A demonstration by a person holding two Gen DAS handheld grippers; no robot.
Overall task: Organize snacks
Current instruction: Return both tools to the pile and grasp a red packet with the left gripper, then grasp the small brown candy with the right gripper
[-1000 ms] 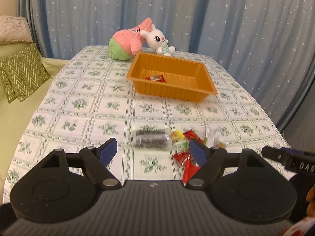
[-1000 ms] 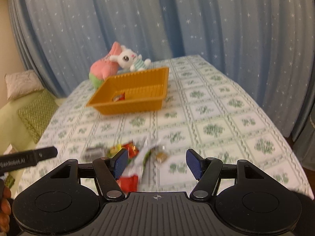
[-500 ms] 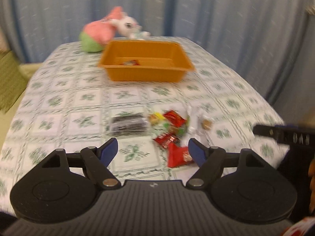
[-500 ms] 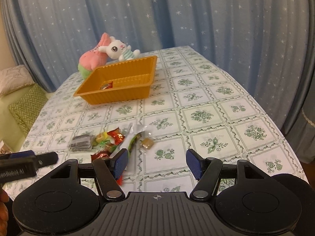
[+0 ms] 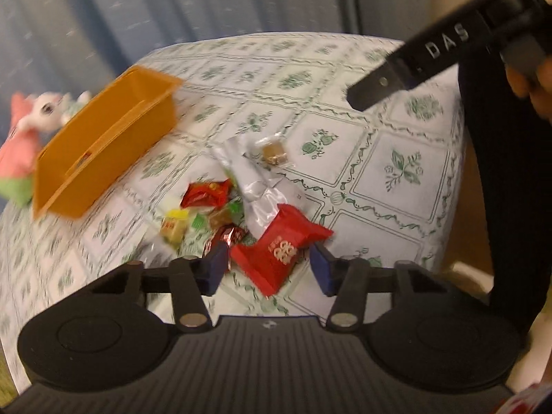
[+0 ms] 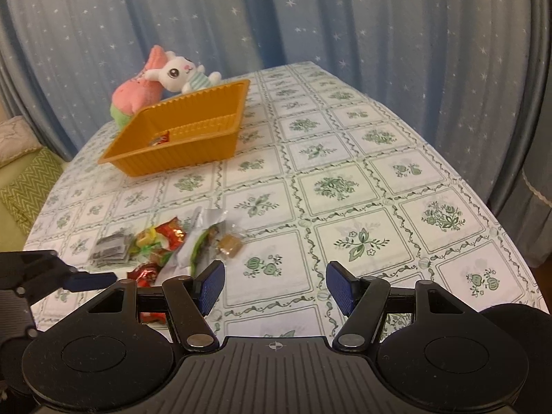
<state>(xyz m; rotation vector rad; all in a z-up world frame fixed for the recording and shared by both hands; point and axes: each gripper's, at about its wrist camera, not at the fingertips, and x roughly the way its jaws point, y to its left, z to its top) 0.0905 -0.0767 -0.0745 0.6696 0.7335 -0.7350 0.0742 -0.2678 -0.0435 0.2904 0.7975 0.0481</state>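
Note:
A pile of wrapped snacks (image 5: 220,207) lies near the table's front edge; it also shows in the right wrist view (image 6: 162,245). My left gripper (image 5: 269,269) is open, low over the pile, its jaws either side of a red packet (image 5: 281,246). A silver packet (image 5: 252,179) and a small brown candy (image 5: 274,151) lie beyond. An orange tray (image 6: 193,122) stands further back with one small snack (image 6: 160,138) in it. My right gripper (image 6: 276,284) is open and empty over bare tablecloth, right of the pile. A dark packet (image 6: 110,250) lies at the pile's left.
Two plush toys (image 6: 155,82) sit behind the tray. Blue starred curtains (image 6: 310,17) surround the table. A green cushion (image 6: 24,186) lies off the table's left. The tablecloth (image 6: 379,172) to the right carries nothing. The left gripper's finger (image 6: 86,279) shows at left.
My left gripper has swung right and dropped close over the snack pile, now straddling the red packet. My right gripper moved slightly forward. Both stay open.

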